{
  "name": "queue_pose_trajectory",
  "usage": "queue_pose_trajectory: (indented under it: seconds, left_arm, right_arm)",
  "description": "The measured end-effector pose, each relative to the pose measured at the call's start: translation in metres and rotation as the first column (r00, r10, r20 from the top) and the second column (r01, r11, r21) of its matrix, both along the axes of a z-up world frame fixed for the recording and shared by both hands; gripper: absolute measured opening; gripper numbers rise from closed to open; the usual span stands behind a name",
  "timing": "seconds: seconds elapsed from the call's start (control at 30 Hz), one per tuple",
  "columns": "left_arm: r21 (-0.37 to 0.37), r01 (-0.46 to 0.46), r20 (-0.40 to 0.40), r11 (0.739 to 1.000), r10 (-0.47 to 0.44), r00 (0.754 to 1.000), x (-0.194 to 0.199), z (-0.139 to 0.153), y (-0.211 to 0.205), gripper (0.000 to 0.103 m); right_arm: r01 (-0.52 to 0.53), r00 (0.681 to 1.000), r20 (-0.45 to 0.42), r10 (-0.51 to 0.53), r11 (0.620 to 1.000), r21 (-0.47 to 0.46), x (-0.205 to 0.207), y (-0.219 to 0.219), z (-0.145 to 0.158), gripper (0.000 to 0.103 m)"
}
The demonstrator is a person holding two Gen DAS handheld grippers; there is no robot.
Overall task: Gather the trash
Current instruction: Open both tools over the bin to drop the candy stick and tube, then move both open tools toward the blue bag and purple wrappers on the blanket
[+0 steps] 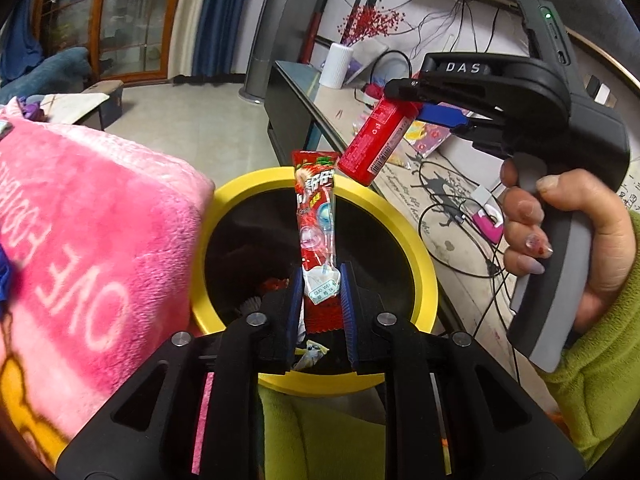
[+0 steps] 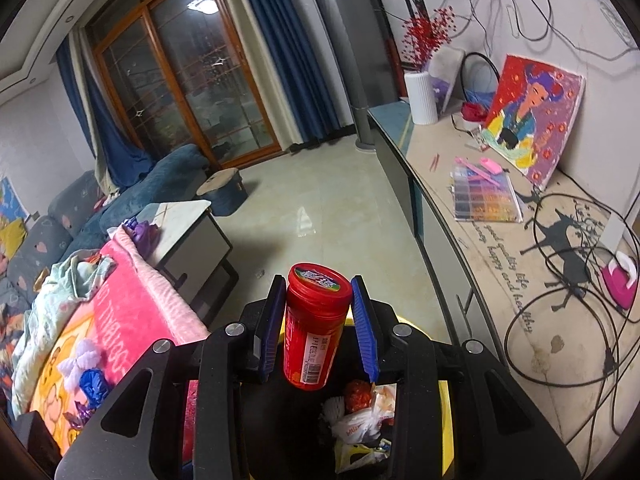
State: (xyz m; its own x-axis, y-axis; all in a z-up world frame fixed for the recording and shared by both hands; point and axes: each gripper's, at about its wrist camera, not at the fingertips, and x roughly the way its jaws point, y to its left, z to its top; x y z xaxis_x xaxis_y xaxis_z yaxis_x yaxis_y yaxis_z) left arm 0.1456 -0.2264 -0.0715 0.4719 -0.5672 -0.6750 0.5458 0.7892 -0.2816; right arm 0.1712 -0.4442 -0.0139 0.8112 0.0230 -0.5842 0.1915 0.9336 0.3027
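Note:
My left gripper [image 1: 319,280] is shut on a long red candy wrapper [image 1: 316,220] and holds it upright over the yellow-rimmed bin [image 1: 404,224]. My right gripper [image 2: 318,286] is shut on a red plastic bottle [image 2: 314,328] and holds it above the bin [image 2: 446,408], which has wrappers and crumpled trash [image 2: 360,420] inside. In the left wrist view the right gripper [image 1: 400,98] holds the bottle [image 1: 372,142] tilted over the bin's far rim.
A pink blanket [image 1: 88,232] lies on the left, close to the bin. A long counter [image 2: 500,248] on the right carries cables, a picture, a bead box and a white vase [image 2: 420,98]. A low table [image 2: 192,232] stands beyond the blanket.

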Motion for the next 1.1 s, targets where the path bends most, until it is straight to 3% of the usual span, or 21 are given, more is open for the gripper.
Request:
queue_pose_trajectory:
  seconds: [0.07, 0.13, 0.2, 0.33, 0.6, 0.8, 1.1]
  left_arm:
    - [-0.006, -0.004, -0.017, 1.000, 0.004, 1.000, 0.002, -0.003, 0.000, 0.022]
    - [-0.011, -0.014, -0.015, 1.000, 0.014, 1.000, 0.000, -0.002, 0.002, 0.051]
    - [-0.016, -0.024, -0.015, 1.000, 0.023, 1.000, 0.000, -0.002, 0.006, 0.058]
    - [-0.064, -0.052, -0.040, 0.997, 0.049, 0.998, 0.003, 0.002, 0.022, 0.089]
    - [-0.064, -0.157, 0.020, 0.985, 0.159, 0.987, -0.004, 0.020, 0.054, 0.092]
    - [-0.035, -0.244, 0.091, 0.969, 0.246, 0.965, -0.015, 0.033, 0.079, 0.092]
    - [-0.049, -0.385, 0.155, 0.921, 0.388, 0.908, -0.034, 0.053, 0.135, 0.092]
  right_arm:
    - [0.012, 1.000, -0.019, -0.012, 1.000, 0.028, 0.001, -0.004, -0.005, 0.033]
    - [0.023, 0.999, -0.036, -0.021, 0.998, 0.056, 0.002, -0.009, -0.010, 0.041]
    - [0.030, 0.999, -0.046, -0.027, 0.997, 0.072, 0.003, -0.011, -0.014, 0.050]
    - [0.027, 0.998, -0.056, -0.023, 0.997, 0.071, 0.004, -0.008, -0.016, 0.051]
    - [-0.053, 0.998, -0.033, 0.054, 0.998, 0.018, 0.001, 0.020, -0.009, 0.055]
    - [-0.152, 0.988, -0.012, 0.152, 0.988, 0.006, -0.006, 0.054, -0.004, 0.060]
    - [-0.327, 0.945, -0.008, 0.327, 0.944, -0.050, -0.020, 0.116, 0.000, 0.063]
